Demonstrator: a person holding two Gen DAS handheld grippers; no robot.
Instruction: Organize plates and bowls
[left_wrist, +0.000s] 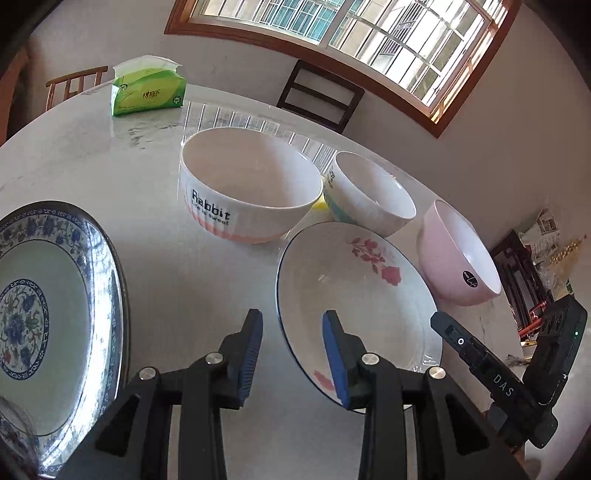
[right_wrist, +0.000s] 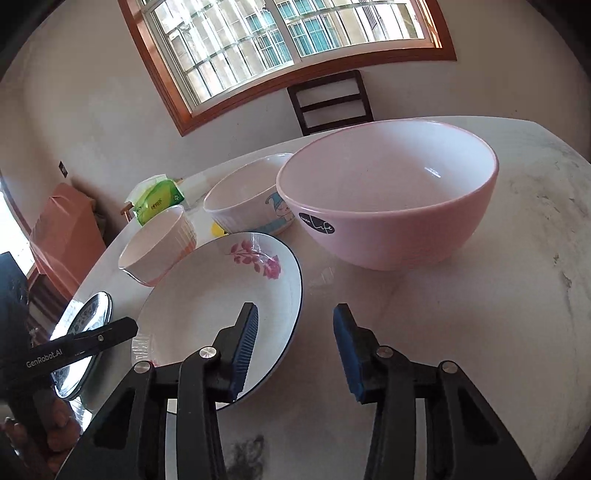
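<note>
On the marble table (left_wrist: 155, 173), far left, lies the blue plate (left_wrist: 55, 306), flat, its near rim cut off by the frame. Behind it, at the far edge, stands a green tissue pack (left_wrist: 147, 88). Next comes the Rabbit bowl (left_wrist: 251, 188), upright, with the small bowl (left_wrist: 369, 195) just beside it on the right; something yellow (left_wrist: 319, 205) peeks out between them, too hidden to name. In front of those two sits the rose plate (left_wrist: 354, 295). The left gripper (left_wrist: 293, 354) hangs over that plate's near-left rim, jaws partly apart, one pad either side of the rim, nothing gripped. Right of the plate stands the pink bowl (right_wrist: 388, 199), upright, near but apart from it. The right gripper (right_wrist: 295, 350) hovers over the plate's right rim and bare table, jaws partly apart and empty.
</note>
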